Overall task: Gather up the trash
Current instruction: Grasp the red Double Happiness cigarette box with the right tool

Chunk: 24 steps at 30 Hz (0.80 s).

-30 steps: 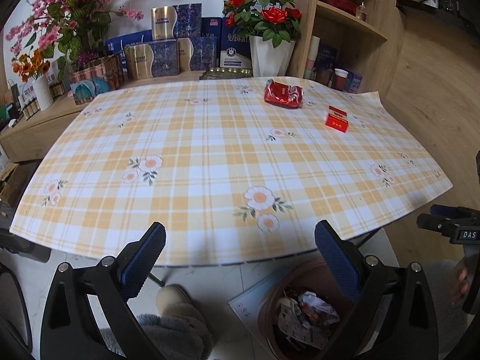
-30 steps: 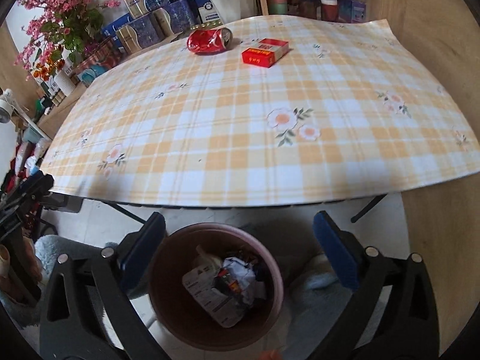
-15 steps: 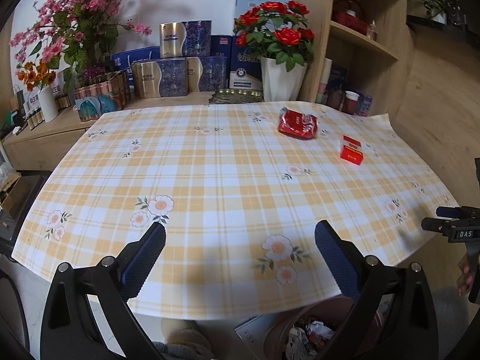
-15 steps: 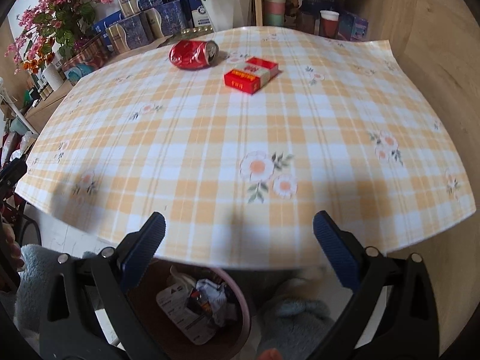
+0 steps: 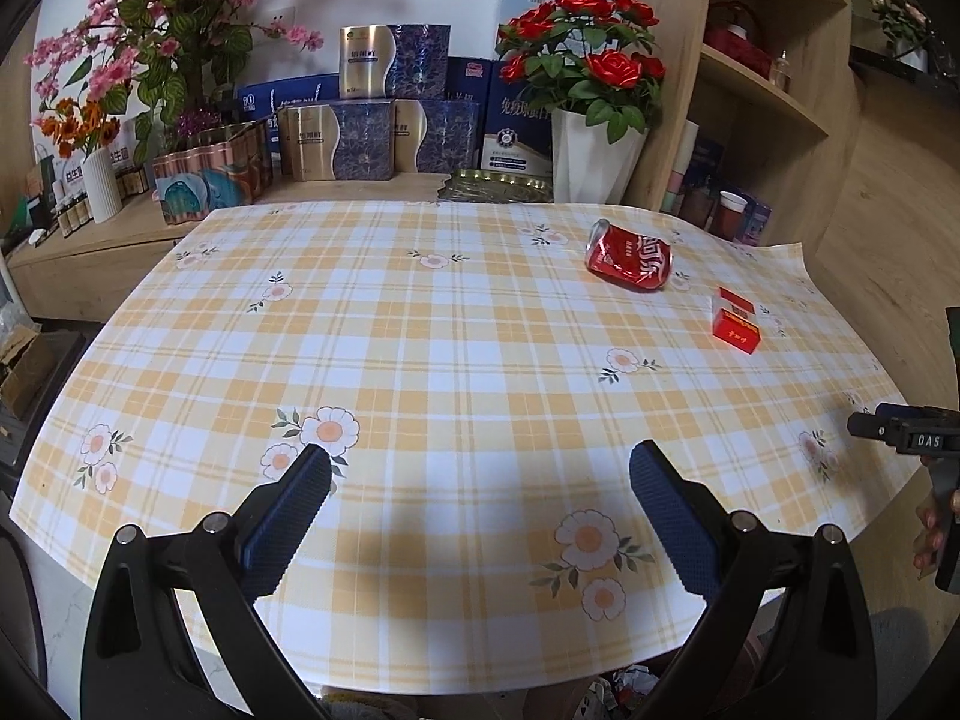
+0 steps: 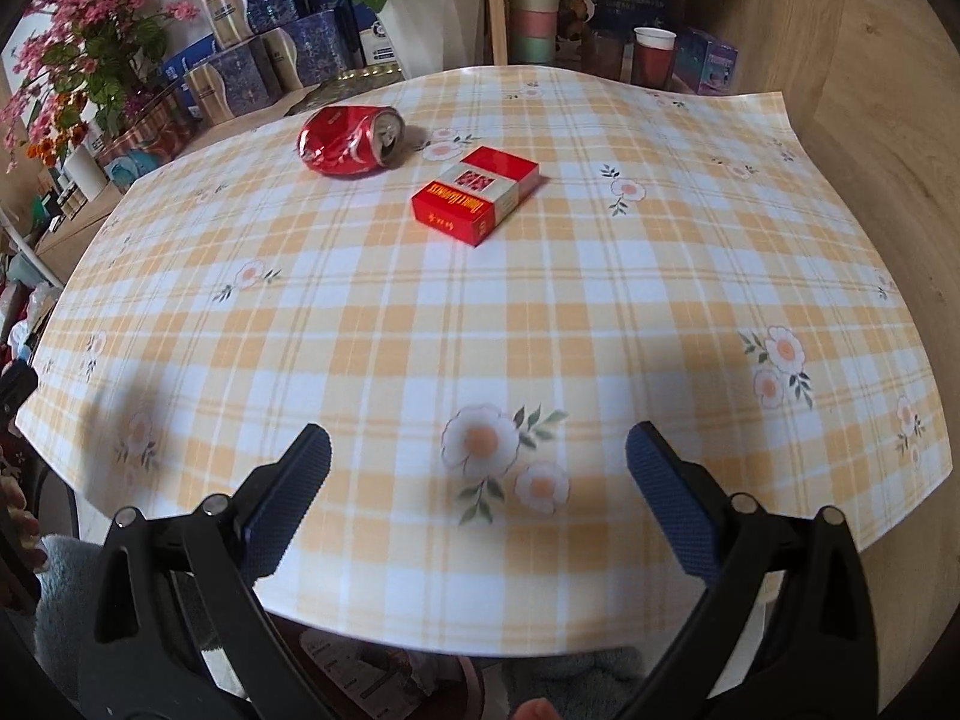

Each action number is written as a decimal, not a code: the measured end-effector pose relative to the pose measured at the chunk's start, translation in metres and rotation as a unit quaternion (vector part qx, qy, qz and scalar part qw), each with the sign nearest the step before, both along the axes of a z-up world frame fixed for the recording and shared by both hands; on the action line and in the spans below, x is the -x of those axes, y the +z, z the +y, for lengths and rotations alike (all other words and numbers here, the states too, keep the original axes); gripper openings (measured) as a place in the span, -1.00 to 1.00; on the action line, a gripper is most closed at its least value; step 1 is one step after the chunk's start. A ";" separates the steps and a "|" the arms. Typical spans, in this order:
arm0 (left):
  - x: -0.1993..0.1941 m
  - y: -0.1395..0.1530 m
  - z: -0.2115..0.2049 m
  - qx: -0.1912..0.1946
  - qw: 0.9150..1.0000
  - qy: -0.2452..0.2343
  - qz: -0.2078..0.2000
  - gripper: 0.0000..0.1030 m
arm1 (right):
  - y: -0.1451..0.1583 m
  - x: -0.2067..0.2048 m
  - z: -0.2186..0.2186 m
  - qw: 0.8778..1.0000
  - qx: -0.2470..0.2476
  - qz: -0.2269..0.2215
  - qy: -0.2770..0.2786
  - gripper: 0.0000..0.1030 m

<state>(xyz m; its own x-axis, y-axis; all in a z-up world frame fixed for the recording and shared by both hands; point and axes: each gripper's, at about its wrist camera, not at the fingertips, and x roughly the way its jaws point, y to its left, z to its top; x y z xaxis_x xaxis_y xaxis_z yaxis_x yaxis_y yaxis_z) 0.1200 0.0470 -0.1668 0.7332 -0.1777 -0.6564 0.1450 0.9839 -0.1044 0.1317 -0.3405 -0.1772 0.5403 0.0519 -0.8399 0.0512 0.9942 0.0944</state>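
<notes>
Both claws, left claw [image 5: 480,468] and right claw [image 6: 478,450], spread empty; bin [image 6: 372,678] holds paper.

"DAS" reads on the right tool's label [image 5: 929,441]; red pack's [image 6: 475,195] print too blurred.

Red can [image 6: 351,139], yellow-plaid flowered tablecloth [image 6: 480,312]
</notes>
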 end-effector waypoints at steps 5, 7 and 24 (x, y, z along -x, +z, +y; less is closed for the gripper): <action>-0.014 -0.004 0.002 0.004 1.000 0.004 0.003 0.89 | -0.003 -0.021 -0.010 1.000 -0.008 0.005 -0.010 0.89; -0.019 -0.005 0.003 0.005 1.000 0.009 0.005 0.89 | -0.005 -0.030 -0.013 1.000 -0.012 0.007 -0.013 0.89; -0.050 -0.021 0.011 0.025 0.999 0.019 0.034 0.89 | -0.023 -0.134 -0.016 0.992 -0.099 0.017 -0.069 0.88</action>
